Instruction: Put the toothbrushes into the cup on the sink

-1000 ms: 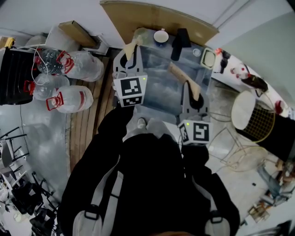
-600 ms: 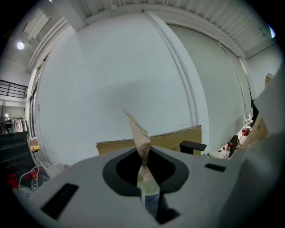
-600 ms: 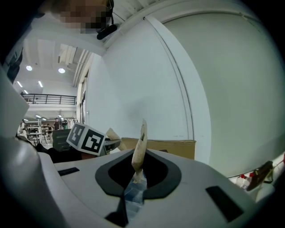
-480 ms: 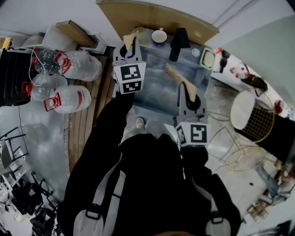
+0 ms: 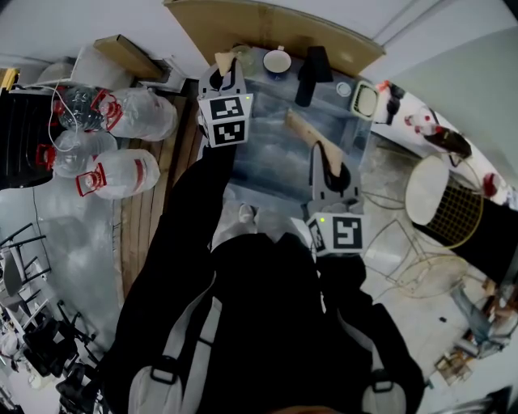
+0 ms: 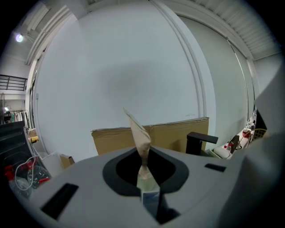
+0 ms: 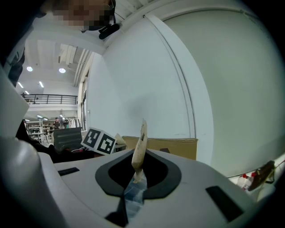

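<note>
A white cup (image 5: 278, 61) stands on the back rim of the sink (image 5: 275, 154), left of the black faucet (image 5: 312, 74). My left gripper (image 5: 224, 74) is raised at the sink's back left corner, just left of the cup. It is shut on a toothbrush in a tan paper wrapper (image 5: 226, 61), which sticks up from the left gripper (image 6: 143, 171) as a twisted tan strip (image 6: 140, 138). My right gripper (image 5: 325, 158) hangs over the sink's right side. It is shut on a second tan wrapped toothbrush (image 5: 301, 129), which rises out of the right gripper (image 7: 136, 176) as a thin strip (image 7: 139, 149).
A cardboard sheet (image 5: 275, 24) leans against the wall behind the sink. Large water jugs (image 5: 121, 174) lie on the floor at left. A wire bin (image 5: 449, 210) stands at right. A small square dish (image 5: 364, 101) sits on the sink's right rim. The left gripper's marker cube (image 7: 100, 140) shows in the right gripper view.
My left gripper has moved away from me, toward the back of the sink and the cup, with its toothbrush. The right gripper has shifted slightly the same way.
</note>
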A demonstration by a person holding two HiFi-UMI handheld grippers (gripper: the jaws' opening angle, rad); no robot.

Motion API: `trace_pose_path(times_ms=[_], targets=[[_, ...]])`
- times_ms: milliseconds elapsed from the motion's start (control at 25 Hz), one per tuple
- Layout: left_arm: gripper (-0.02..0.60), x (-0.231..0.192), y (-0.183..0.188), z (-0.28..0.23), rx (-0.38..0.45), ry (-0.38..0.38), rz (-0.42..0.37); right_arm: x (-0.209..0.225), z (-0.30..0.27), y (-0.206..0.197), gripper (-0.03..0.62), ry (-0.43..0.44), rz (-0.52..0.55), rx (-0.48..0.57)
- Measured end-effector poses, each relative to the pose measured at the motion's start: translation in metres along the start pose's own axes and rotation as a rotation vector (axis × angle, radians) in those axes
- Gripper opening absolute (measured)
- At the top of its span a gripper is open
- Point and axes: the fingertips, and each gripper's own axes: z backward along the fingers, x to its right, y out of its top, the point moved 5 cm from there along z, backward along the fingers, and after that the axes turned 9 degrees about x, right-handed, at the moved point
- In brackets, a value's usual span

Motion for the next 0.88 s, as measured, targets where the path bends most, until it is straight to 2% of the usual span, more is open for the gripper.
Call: trace_pose_path(times_ms=[200, 480, 880], targets=[[0.029, -0.001, -0.013, -0.011, -0.043, -0.015, 0.023, 0.008, 0.002, -0.008, 0.030, 0.002, 0.056, -0.003], [0.029, -0.003, -0.033, -0.029, -0.120, -0.044, 0.038, 0.007, -0.001, -0.008, 0.031, -0.011, 0.032, -0.007], [0.037, -0.002, -0.050, -0.038, -0.168, -0.061, 0.073, 0.009, 0.001, -0.009, 0.031, -0.025, 0.057, -0.007]])
